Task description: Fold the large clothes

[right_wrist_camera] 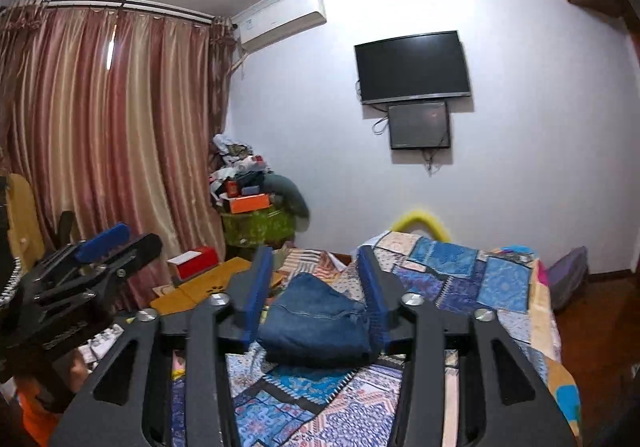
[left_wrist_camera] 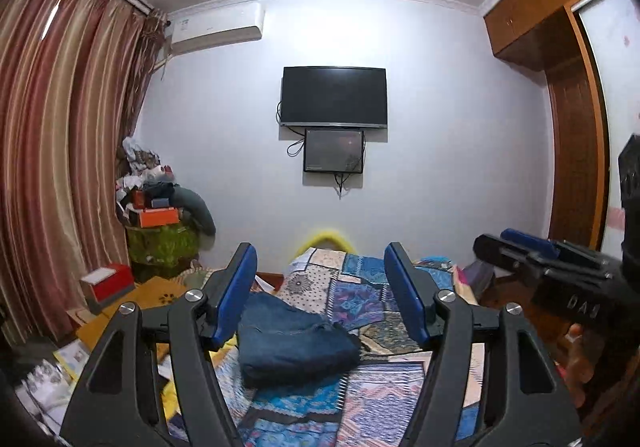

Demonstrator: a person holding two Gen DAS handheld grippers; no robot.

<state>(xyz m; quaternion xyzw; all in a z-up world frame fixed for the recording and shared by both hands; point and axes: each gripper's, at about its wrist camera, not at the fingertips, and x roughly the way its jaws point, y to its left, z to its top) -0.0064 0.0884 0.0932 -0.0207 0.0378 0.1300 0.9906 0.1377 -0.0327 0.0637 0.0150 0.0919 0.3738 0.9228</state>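
Left wrist view
Left gripper [left_wrist_camera: 322,287]: raised above the bed, blue-padded fingers [left_wrist_camera: 236,287] spread wide apart, nothing between them.
Folded jeans [left_wrist_camera: 294,343]: a compact blue denim bundle lying on the patchwork bedspread [left_wrist_camera: 360,407], seen through the gap between the fingers and lower than them, not touched.
Right gripper [left_wrist_camera: 520,243]: enters from the right edge, side-on; its blue pads lie close together from this angle, though the gap cannot be judged here.
Person's hand [left_wrist_camera: 580,351]: wrapped round the right gripper's black handle at the right edge.
Back wall: dark television [left_wrist_camera: 334,97] with a smaller screen [left_wrist_camera: 334,151] mounted just under it; air conditioner [left_wrist_camera: 218,27] high at the left.
Left side: striped curtain [left_wrist_camera: 68,127]; a cluttered pile of boxes and clothes [left_wrist_camera: 160,203] in the corner.

Right wrist view
Right gripper [right_wrist_camera: 316,287]: held over the near part of the bed, fingers parted and holding nothing.
Folded jeans [right_wrist_camera: 316,323]: on the bedspread [right_wrist_camera: 460,279], framed between the two fingers, lying free.
Left gripper [right_wrist_camera: 104,247]: at the left edge, side-on, held off the bed's left side.
Far end: yellow padded arch [right_wrist_camera: 420,223] beyond the end of the bed; red box [right_wrist_camera: 196,261] on the floor to the left.
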